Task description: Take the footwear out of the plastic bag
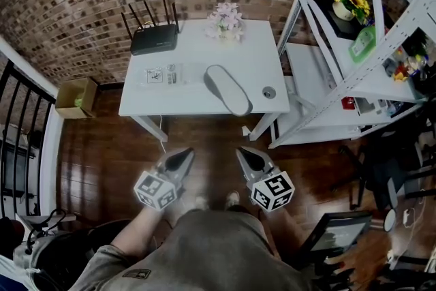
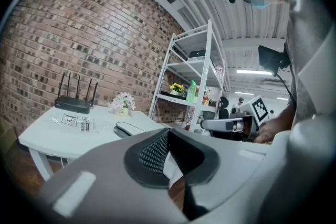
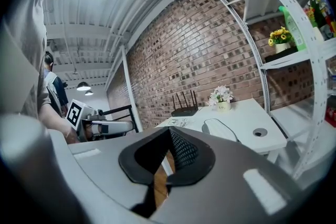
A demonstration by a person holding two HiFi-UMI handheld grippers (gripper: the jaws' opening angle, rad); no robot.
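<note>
A grey, flat piece of footwear (image 1: 228, 88) lies on the white table (image 1: 191, 44), its left end against a clear plastic bag (image 1: 169, 75) with printed labels. The footwear (image 2: 130, 129) and the bag (image 2: 80, 123) show far off in the left gripper view. In the right gripper view too, the footwear (image 3: 220, 128) and bag (image 3: 181, 122) are far off. My left gripper (image 1: 185, 155) and right gripper (image 1: 244, 154) hang side by side over the wood floor, well short of the table's near edge. Both are shut with nothing between the jaws.
A black router (image 1: 154, 37) and a small pot of flowers (image 1: 226, 20) stand at the table's back. A white metal shelf unit (image 1: 354, 58) stands right of the table. A cardboard box (image 1: 75, 97) and a black railing (image 1: 20, 112) are at the left, a chair (image 1: 327, 235) at lower right.
</note>
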